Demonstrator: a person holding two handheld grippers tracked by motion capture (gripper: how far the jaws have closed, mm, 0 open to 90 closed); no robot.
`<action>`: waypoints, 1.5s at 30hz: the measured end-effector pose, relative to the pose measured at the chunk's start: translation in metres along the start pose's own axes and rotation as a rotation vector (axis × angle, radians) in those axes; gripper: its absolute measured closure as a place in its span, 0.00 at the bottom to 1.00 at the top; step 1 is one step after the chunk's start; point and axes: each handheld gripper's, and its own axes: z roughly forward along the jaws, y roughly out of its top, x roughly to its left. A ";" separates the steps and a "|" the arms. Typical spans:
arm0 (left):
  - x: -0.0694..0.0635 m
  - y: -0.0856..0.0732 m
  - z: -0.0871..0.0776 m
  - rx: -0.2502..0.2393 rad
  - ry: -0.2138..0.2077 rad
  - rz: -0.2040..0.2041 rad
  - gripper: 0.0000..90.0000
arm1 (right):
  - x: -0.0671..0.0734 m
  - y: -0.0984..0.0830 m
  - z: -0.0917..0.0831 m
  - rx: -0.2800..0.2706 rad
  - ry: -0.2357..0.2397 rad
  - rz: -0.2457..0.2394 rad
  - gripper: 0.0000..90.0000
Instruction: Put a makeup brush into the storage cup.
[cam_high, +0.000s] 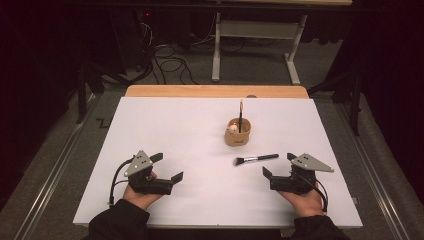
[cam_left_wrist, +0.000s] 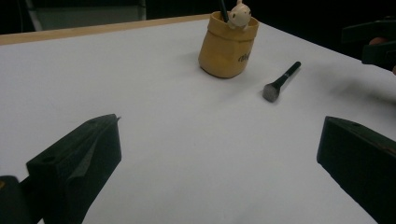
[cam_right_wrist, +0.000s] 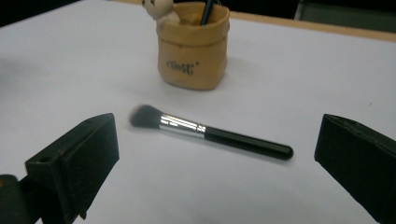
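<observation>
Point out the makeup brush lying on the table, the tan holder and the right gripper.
makeup brush (cam_right_wrist: 212, 134), right gripper view, on its handle.
tan holder (cam_high: 238, 136), high view, on its front wall.
right gripper (cam_high: 276, 164), high view, midway between its fingertips.

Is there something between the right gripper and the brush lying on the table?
Nothing visible. The right gripper is open and the brush lies just ahead of its jaws on bare table; the cup stands behind.

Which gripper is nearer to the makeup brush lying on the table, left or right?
Right. The right gripper sits just beside the makeup brush, open toward it; the left gripper is across the table.
</observation>
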 end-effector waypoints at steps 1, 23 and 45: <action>0.001 0.000 0.000 -0.001 0.001 -0.003 0.01 | -0.001 -0.001 0.002 0.017 -0.001 -0.002 0.00; -0.002 -0.002 -0.001 0.051 0.054 0.066 0.08 | -0.003 0.001 0.014 0.234 -0.011 -0.049 0.00; -0.003 -0.001 -0.002 0.037 0.075 0.065 0.00 | -0.002 0.008 0.020 0.538 0.048 -0.097 0.00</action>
